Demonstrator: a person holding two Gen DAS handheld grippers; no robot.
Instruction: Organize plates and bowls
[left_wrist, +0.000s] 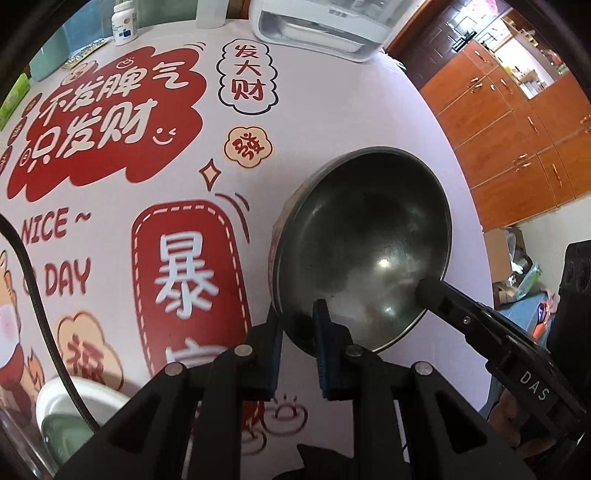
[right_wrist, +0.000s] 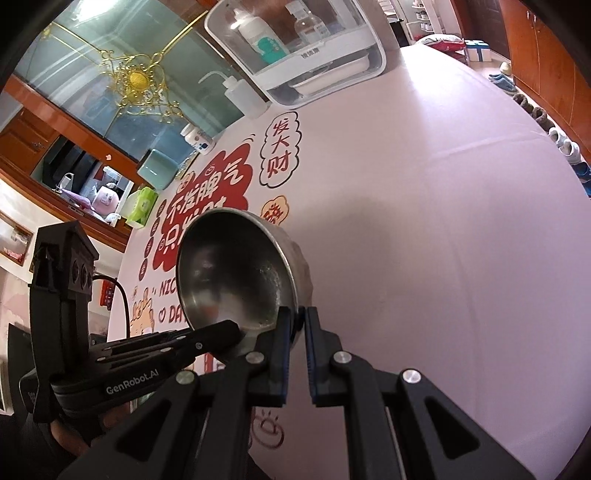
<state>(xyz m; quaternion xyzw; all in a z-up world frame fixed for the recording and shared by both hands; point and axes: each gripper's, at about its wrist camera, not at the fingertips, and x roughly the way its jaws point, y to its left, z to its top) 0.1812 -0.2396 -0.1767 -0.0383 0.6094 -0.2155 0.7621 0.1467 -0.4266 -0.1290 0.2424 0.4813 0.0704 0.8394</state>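
Steel bowl (left_wrist: 364, 243) held tilted above the tabletop (left_wrist: 332, 122), rim clamped by left gripper (left_wrist: 295, 325) fingers and right gripper (right_wrist: 297, 325) fingers.

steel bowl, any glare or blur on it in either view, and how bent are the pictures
Left wrist view: the steel bowl shows a bright glare spot low inside, sharp enough; the tablecloth bulges from fisheye distortion. Right wrist view: the bowl's inside carries murky reflections, the right claw is sharp, and the white organizer box curves at the top edge.
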